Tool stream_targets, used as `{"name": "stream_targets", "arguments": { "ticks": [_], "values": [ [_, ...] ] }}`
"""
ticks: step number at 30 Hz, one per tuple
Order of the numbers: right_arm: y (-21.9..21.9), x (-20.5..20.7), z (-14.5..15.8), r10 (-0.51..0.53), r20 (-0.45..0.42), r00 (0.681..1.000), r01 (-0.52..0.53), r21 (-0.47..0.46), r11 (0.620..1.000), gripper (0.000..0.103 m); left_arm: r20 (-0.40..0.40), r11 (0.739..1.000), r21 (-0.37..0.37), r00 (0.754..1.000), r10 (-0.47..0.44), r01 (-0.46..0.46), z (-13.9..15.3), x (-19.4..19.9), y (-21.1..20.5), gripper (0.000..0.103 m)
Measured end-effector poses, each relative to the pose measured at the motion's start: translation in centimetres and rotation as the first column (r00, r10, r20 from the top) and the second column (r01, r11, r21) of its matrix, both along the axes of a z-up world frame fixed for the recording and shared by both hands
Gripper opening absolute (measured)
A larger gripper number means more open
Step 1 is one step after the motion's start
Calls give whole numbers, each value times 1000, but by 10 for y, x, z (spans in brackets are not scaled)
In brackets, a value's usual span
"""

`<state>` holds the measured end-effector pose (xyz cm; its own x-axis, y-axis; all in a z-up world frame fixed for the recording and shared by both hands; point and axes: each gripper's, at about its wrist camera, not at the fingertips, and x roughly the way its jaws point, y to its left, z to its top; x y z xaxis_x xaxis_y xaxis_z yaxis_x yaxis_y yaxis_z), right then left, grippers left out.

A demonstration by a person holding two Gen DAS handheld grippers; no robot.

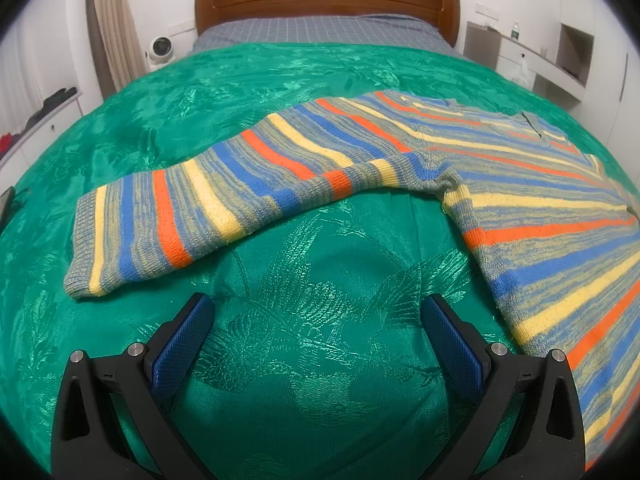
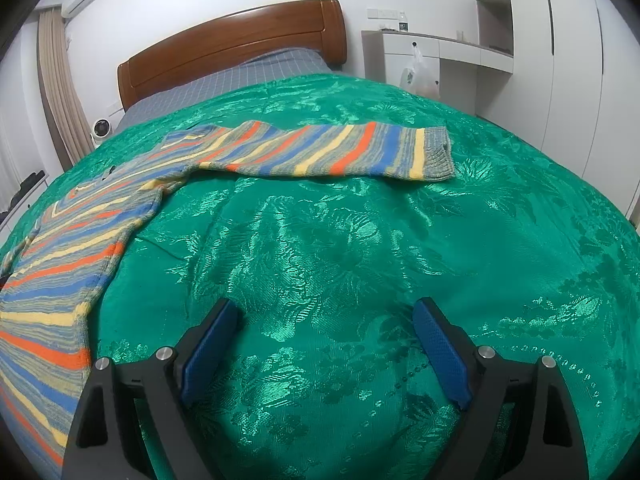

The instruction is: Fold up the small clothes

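Left hand-held gripper (image 1: pixel 316 312) spread, striped sweater (image 1: pixel 360 160) (body cut off), green bedspread (image 1: pixel 200 100)

Orange, yellow, blue striped sweater (image 1: pixel 360 160); glossy green floral bedspread (image 2: pixel 340 240).

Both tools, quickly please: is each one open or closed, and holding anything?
Left tool: open, holding nothing, above the green bedspread.
Right tool: open, holding nothing.
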<state>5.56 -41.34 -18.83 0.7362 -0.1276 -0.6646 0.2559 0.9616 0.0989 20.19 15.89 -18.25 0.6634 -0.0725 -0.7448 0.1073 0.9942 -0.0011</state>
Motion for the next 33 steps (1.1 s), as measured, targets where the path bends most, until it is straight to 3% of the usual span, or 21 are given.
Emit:
{"name": "stream_targets", "arguments": {
  "ticks": [33],
  "values": [
    [4, 1, -1, 0, 9, 1000, 0, -20, 1000, 91, 0, 1000, 0, 1000, 0, 0, 0, 0, 0, 103]
  ]
}}
